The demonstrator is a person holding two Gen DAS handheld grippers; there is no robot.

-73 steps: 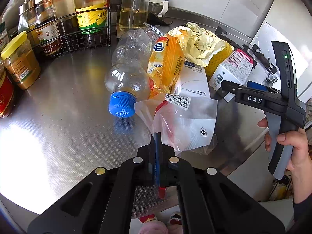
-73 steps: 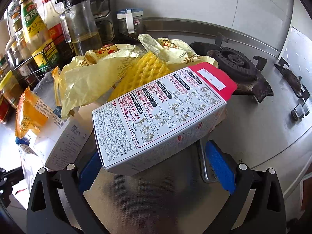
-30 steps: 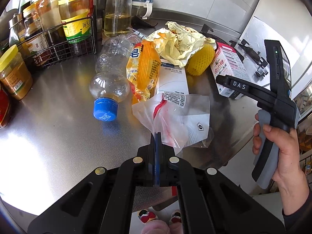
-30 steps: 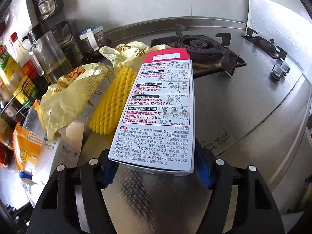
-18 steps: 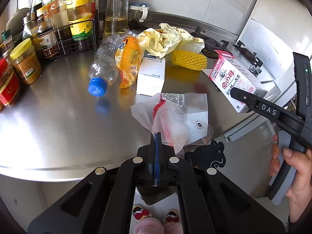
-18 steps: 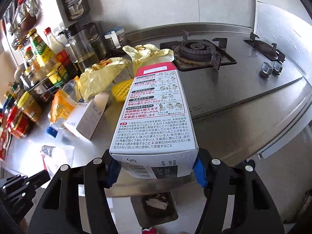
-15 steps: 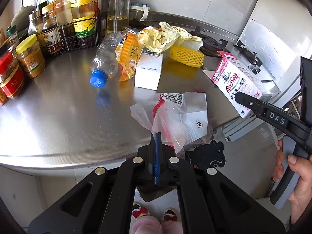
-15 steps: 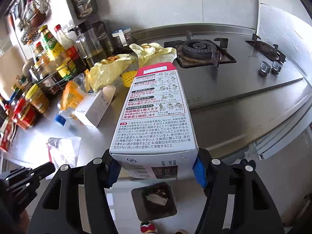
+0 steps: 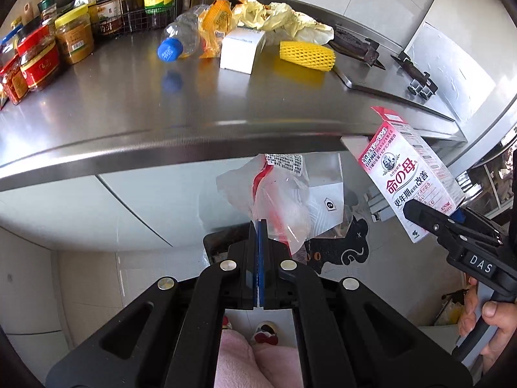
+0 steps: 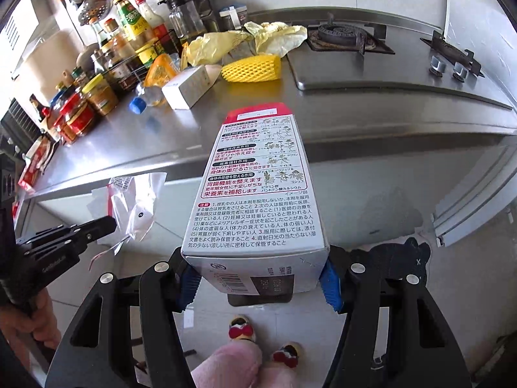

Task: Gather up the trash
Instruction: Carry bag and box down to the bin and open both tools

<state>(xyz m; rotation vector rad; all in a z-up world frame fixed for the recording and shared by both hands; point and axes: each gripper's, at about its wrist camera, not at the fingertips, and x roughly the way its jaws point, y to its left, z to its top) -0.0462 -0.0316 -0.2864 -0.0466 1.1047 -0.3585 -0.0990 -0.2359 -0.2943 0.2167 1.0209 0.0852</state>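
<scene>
Left wrist: crinkled clear bag [image 9: 284, 200] pinched | right: rectangular carton [image 10: 255, 194] clamped

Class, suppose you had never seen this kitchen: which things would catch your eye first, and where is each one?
The pink-and-white box fills the right wrist view, clamped in the right gripper out past the steel counter edge. Beside it, the left gripper pinches a clear plastic bag. On the counter, a yellow foam net glows.

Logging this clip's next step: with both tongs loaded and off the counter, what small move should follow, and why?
Probably lower both loads toward the dark bin on the floor and release. The right tongs grip the pink-and-white printed carton directly above it; the left tongs pinch the crumpled clear plastic bag, also past the steel counter edge.
</scene>
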